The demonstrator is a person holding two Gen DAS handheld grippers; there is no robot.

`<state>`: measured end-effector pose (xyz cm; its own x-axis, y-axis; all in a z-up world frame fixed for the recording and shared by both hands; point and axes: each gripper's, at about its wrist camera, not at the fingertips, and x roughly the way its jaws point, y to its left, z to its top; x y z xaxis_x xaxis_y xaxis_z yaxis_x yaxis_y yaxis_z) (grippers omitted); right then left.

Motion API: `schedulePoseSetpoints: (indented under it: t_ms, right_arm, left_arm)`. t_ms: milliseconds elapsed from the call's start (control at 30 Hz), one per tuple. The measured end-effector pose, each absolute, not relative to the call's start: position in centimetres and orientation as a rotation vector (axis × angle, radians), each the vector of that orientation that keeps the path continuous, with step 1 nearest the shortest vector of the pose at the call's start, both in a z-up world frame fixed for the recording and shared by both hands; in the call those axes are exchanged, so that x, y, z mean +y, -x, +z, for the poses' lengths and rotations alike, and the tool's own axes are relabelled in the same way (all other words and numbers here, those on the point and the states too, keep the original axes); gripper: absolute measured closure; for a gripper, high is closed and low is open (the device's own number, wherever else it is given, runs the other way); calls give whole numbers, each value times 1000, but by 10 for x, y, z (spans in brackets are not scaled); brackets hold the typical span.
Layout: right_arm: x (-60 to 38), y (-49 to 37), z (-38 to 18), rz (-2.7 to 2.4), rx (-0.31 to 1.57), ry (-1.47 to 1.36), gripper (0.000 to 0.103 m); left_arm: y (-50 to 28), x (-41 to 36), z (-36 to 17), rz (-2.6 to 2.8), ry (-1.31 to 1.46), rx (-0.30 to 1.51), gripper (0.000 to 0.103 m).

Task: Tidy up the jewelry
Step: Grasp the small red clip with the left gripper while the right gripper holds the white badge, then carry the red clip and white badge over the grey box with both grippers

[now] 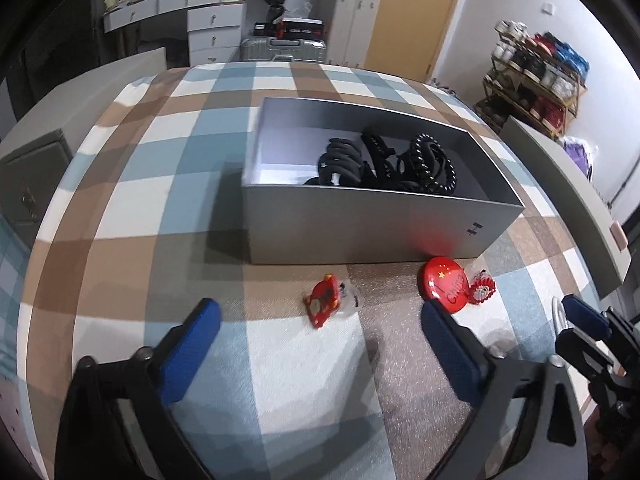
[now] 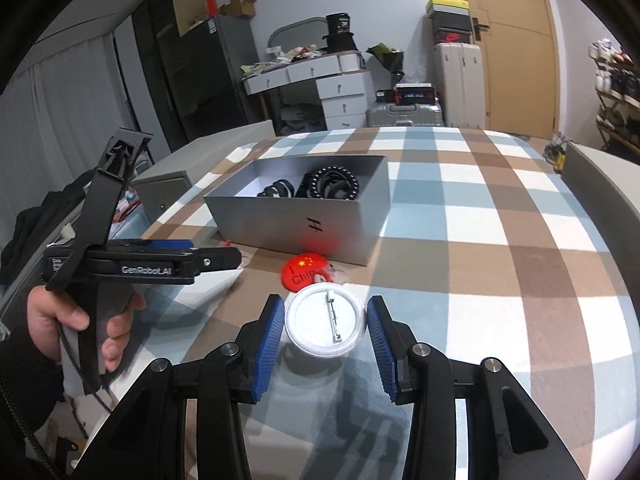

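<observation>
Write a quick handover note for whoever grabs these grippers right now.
Right gripper: jaws shut on a round white pin badge, pin side up, held in front of the grey box.
Left gripper: jaws open, nothing held, near the small red brooch.
Done: black hair ties and clips in the box.
Left: held badge, red China badge, red flower clip and brooch on the checked cloth.

One box, three badges (one white-backed), one brooch.
</observation>
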<state>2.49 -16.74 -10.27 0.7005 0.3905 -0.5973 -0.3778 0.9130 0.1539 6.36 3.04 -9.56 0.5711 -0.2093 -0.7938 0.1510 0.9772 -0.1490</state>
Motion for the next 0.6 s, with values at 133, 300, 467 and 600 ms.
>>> schedulePoseSetpoints:
  t_ms: [133,300,467,600]
  right_arm:
    - [-169,-22,-104,430,673,-25,61]
    - [-168,-19,-102,440,665,-24,61]
    - [-167,-18,-102,445,663,-34,61]
    - [-165,-18,-101,450,659,-29,61]
  left_arm:
    - [-66,23,-100,-217,8,940,34]
    - [-71,25,-102,-214,33,951,63]
    - [-70,25,-102,-216,46,942,80]
    - [-68,25,-101,-230,53,944,80]
